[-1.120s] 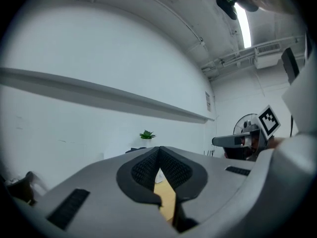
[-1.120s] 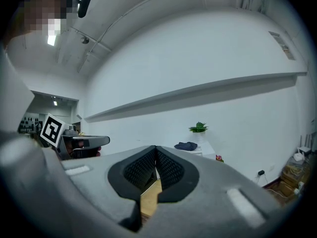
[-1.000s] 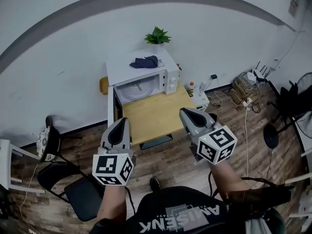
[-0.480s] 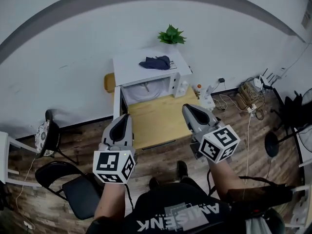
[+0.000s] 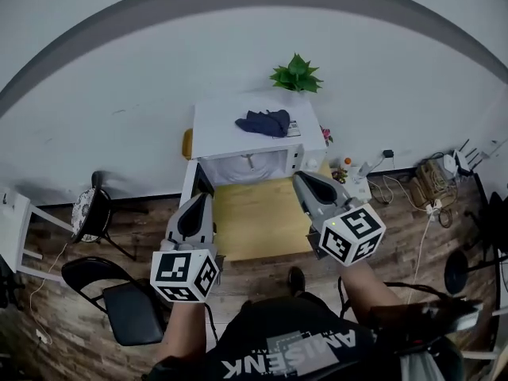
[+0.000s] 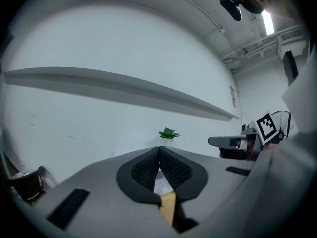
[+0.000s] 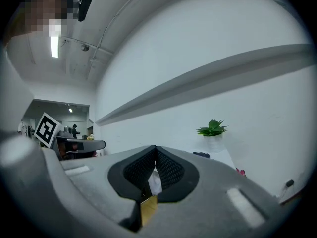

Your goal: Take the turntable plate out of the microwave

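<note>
Floor (image 5: 254, 270) lies open up to the table (image 5: 254, 221) edge below the microwave (image 5: 238, 129); my left claw (image 5: 200, 198) and right claw (image 5: 298, 179) are closed, empty.

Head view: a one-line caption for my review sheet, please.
Left tongs and right tongs, both shut and empty, face the open microwave on its wooden table.
</note>
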A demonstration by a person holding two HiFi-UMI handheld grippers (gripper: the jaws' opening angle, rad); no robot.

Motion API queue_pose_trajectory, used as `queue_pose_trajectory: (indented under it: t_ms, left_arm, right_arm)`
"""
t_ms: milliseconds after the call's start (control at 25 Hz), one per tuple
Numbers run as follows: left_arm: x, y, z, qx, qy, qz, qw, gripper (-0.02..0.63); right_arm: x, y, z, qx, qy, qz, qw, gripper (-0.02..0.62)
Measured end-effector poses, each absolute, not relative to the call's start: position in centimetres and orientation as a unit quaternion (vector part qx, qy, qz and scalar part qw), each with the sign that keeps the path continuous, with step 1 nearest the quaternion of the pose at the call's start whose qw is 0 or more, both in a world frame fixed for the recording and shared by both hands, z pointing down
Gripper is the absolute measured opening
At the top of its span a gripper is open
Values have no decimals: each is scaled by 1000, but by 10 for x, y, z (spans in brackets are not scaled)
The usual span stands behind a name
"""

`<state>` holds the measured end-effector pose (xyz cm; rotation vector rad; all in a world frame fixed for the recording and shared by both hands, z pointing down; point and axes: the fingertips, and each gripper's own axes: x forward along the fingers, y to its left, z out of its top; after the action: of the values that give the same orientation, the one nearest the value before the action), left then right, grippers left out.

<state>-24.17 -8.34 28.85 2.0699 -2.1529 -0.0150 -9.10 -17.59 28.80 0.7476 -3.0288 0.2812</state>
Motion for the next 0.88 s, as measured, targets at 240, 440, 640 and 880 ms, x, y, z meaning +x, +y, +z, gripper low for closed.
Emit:
queue_pose_trajectory:
  t_ms: [240, 440, 640, 880]
  left_arm:
    - [-225, -135, 296, 665, -742, -4, 81, 2]
    - [-215, -164, 305, 655, -749, -3, 93, 2]
    - [-207, -184, 307, 648, -756, -7, 94, 2]
    - [-209, -202, 323, 630, -769, -12, 108, 2]
  right_arm:
    - [-88, -227, 293, 198, -975, 96, 2, 6]
    - [-85, -255, 293, 170, -981, 96, -1, 6]
    - [-86, -272, 293, 137, -987, 85, -1, 6]
    - [-96, -296, 300, 111, -990, 89, 5, 6]
